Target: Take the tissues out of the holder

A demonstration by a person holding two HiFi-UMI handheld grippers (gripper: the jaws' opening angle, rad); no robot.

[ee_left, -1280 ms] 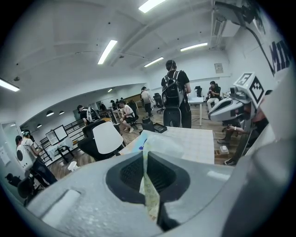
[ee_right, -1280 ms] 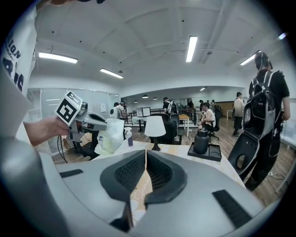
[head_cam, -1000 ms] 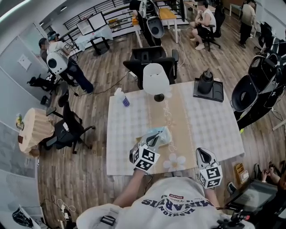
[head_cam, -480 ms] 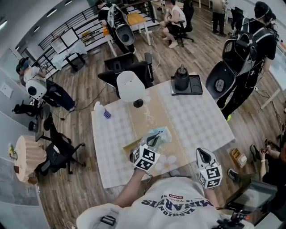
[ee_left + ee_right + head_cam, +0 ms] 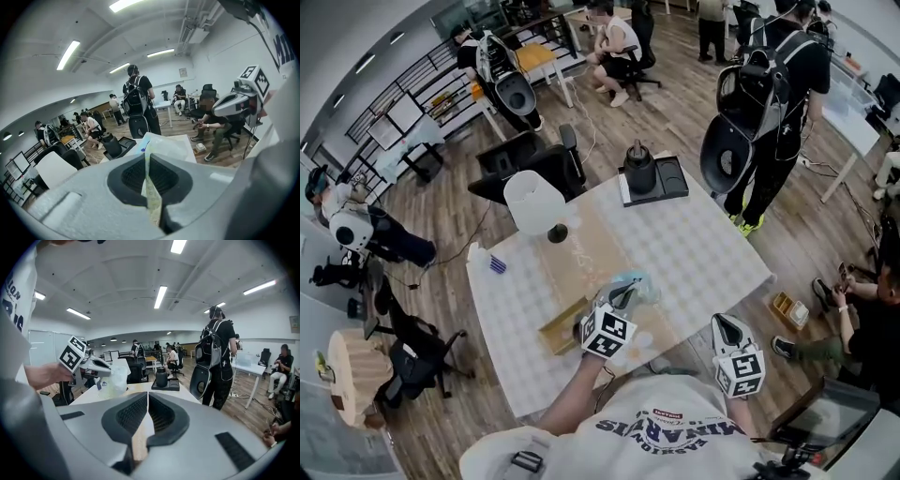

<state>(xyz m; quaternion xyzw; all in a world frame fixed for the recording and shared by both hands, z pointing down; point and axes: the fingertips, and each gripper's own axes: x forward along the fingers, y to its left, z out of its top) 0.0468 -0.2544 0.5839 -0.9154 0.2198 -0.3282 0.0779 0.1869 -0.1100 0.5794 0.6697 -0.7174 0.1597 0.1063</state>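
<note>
Left gripper [image 5: 149, 174] clamped tight on a thin edge of the tissue pack [image 5: 165, 149], pack held up off the table [image 5: 712, 253]. Film pinched flat between both pads, bulk of the pack hanging just past the tips. Right gripper [image 5: 146, 412] with jaws pressed together, nothing between them, held low by the near table edge, well apart from the left one. Wooden holder [image 5: 562, 325] lying on the beige runner [image 5: 600, 248], just left of the lifted pack in the head view and apart from it. Farther out on the table: white lamp [image 5: 533, 201] at the runner's far end, black kettle [image 5: 639, 168] on a dark tray [image 5: 667, 176] at the far right corner, small bottle [image 5: 477, 253] near the left edge. Beyond the table: black office chairs [image 5: 534, 164], a standing person [image 5: 769, 84] with a backpack, others seated farther back, wood floor [image 5: 675, 112] all round.
</note>
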